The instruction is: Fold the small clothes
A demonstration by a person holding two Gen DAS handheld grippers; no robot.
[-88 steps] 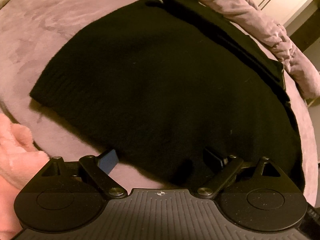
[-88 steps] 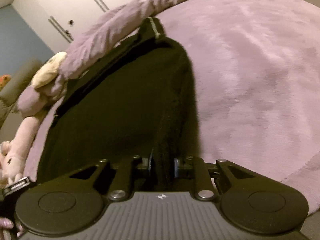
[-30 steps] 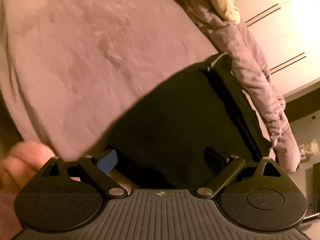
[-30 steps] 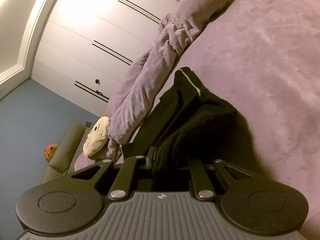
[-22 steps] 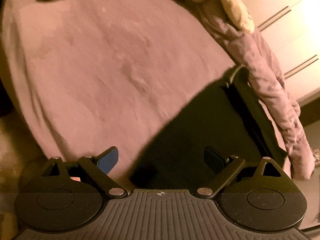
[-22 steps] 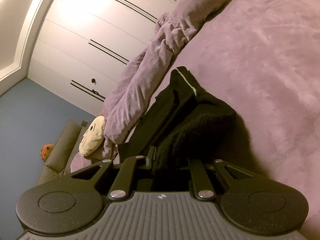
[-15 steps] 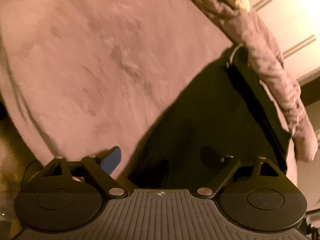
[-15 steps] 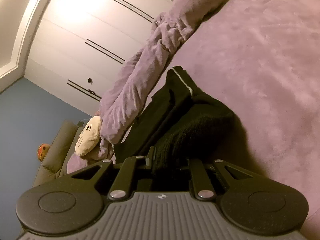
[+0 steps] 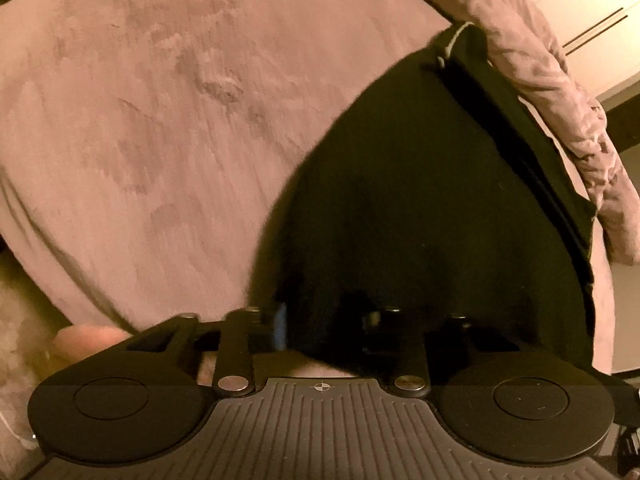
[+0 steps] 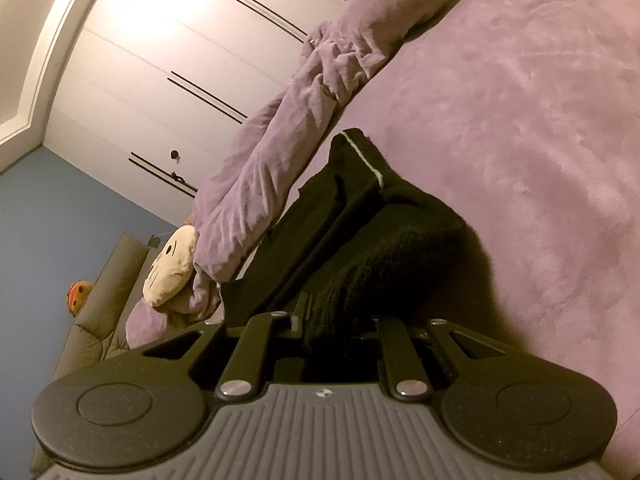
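A black knit garment [image 9: 420,184] lies on a mauve plush bed cover [image 9: 160,100], with a black strip edged in white [image 9: 452,46] at its far end. My left gripper [image 9: 324,324] is shut on the garment's near corner, with cloth bunched between the jaws. My right gripper [image 10: 336,320] is shut on another near edge of the same garment [image 10: 384,252], which rises in a fold from the jaws. The white-edged strip [image 10: 364,156] shows beyond it.
A rolled mauve blanket [image 10: 304,104] runs along the far side of the garment, also in the left wrist view [image 9: 552,92]. A cream plush toy [image 10: 172,264] lies at its end. White wardrobe doors [image 10: 168,60] stand behind. A pink fluffy item [image 9: 16,320] lies at the left.
My left gripper was open beside the garment's edge; it has moved right onto the near corner and shut on it. My right gripper keeps its hold, hardly moved.
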